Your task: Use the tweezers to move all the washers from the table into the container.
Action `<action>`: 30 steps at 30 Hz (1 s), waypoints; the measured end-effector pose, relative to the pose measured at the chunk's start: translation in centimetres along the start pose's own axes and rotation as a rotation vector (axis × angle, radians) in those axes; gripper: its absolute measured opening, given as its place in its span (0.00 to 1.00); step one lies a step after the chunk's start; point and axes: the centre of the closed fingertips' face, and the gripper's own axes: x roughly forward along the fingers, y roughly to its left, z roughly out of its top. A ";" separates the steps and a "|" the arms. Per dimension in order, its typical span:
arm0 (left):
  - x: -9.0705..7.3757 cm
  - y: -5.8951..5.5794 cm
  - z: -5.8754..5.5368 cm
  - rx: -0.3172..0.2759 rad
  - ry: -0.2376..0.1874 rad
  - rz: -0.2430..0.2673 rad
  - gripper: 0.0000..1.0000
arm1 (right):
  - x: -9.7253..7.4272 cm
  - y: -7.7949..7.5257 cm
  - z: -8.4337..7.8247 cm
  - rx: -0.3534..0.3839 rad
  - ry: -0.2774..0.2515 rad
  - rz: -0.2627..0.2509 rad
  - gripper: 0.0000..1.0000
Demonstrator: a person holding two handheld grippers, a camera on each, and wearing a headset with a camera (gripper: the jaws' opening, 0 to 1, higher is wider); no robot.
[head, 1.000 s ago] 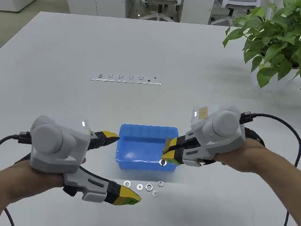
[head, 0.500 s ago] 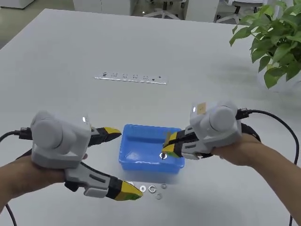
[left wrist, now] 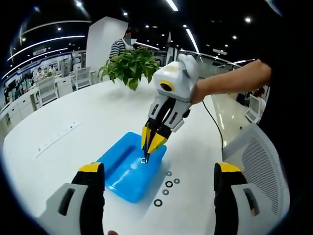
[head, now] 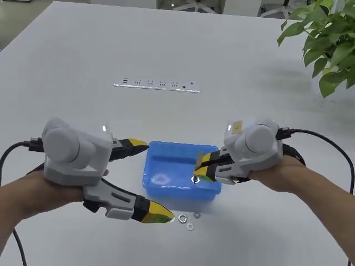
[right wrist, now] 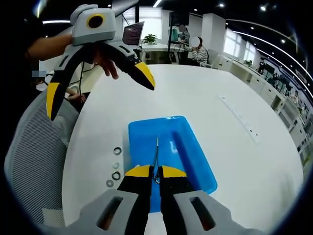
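R claw (right wrist: 155,171) clenched on tweezers (right wrist: 157,152), tips over blue container (right wrist: 195,156). L gripper view: washer (left wrist: 144,160) pinched at tweezer tip, above container interior; in R gripper view too small to tell. L claw (head: 152,182) released, jaws wide. Loose washers (right wrist: 116,166) in row on tabletop (head: 83,55) just beside container; head view has L jaw covering part of row.

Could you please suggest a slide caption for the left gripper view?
The right gripper holds tweezers with a washer over the blue container; four washers lie on the table beside it.
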 end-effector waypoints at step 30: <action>5.4 1.8 3.0 0.142 0.013 -0.090 0.32 | 1.2 -0.2 -1.3 -0.005 0.000 0.023 0.06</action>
